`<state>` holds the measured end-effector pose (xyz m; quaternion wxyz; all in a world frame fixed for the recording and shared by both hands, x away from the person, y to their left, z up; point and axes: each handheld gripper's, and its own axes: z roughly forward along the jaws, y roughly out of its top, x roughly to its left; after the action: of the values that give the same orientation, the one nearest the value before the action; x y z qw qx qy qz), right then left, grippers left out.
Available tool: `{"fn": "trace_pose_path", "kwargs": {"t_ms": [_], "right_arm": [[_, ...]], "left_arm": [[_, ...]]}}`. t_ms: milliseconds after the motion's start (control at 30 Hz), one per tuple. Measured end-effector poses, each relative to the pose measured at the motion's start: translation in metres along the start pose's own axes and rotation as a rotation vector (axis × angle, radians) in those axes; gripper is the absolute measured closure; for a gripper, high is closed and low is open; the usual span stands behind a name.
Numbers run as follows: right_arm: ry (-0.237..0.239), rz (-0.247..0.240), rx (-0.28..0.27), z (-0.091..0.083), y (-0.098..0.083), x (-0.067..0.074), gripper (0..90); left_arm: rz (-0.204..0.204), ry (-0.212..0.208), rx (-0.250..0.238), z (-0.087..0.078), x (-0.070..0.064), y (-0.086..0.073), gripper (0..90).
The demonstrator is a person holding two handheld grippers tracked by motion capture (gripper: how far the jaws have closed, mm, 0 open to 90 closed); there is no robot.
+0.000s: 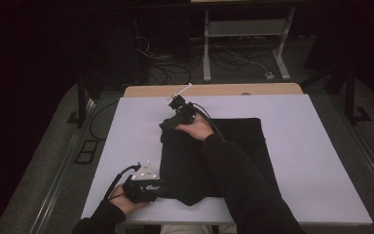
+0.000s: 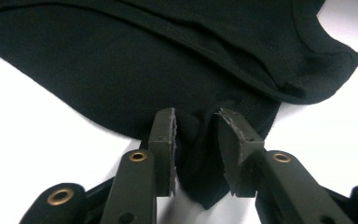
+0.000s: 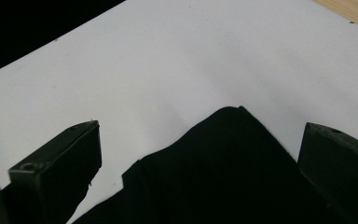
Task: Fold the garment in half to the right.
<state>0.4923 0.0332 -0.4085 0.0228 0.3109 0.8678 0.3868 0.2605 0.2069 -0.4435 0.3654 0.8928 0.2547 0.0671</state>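
Fabric of the black garment (image 2: 135,70) is pinched by the left gripper (image 2: 196,140) — the right gripper (image 3: 200,154) is spread wide over a corner.

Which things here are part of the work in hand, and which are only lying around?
In the work:
- black garment
- left gripper, a fold of the garment's edge between its jaws
- right gripper, jaws wide over a far corner of the garment

Lying about:
- white board under the garment
- cables on the floor
- metal stand
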Motion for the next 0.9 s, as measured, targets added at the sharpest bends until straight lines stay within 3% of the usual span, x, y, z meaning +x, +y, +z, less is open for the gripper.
{"fn": "trace_pose_path", "kwargs": {"t_ms": [133,333,567,900], "right_arm": [[-0.009,0.011,0.002,0.010,0.002,0.000,0.5],[-0.012,0.021,0.001,0.021,0.004,-0.003,12.0],[-0.046,0.020,0.028,0.030,0.008,-0.004,16.1],[-0.091,0.017,0.041,0.042,0.014,-0.002,38.5]], "left_arm": [[0.000,-0.007,0.003,0.001,0.001,0.002,71.9],[-0.010,-0.015,0.001,0.002,0.000,0.003,78.5],[-0.016,-0.030,-0.006,0.002,0.002,0.008,83.2],[-0.023,-0.056,-0.036,0.000,0.005,0.013,84.0]]}}
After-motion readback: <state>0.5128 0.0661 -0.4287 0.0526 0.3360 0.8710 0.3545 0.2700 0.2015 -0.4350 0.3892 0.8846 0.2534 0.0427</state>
